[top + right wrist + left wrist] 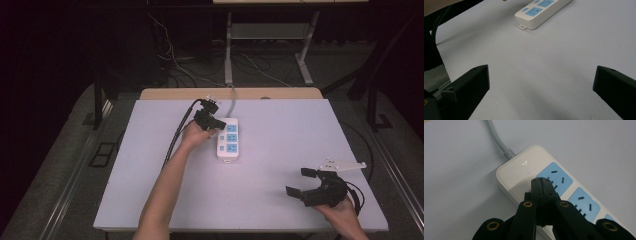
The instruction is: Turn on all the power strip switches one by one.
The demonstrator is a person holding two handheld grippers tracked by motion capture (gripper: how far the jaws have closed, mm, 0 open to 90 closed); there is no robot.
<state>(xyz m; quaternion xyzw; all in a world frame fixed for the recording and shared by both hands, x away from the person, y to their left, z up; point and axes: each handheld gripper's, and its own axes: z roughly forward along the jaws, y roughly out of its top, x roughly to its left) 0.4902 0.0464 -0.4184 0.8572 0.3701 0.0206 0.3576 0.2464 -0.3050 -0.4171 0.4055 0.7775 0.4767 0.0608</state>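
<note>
Table: we see a white tabletop [280, 150] with a tan strip along its far edge.

Power strip: a white power strip [228, 140] with blue socket faces lies near the middle of the table, toward the far side, long axis running away from us. In the left gripper view [524, 167] its blank end and grey cord [499, 141] are nearest the camera; the right gripper view catches its other end [541, 12] far off.

Left gripper: we hold the left gripper [216, 123] at the strip's far end, its tips over the white top near the first blue socket. In its own view [541, 187] the jaws are pressed together with nothing between them. We cannot tell whether the tips touch the strip's surface or sit just above it.

Right gripper: the right gripper [302, 182] rests near the table's front right corner, well apart from the strip. Its jaws stand spread wide, holding nothing, with bare tabletop between them [541, 82].
</note>
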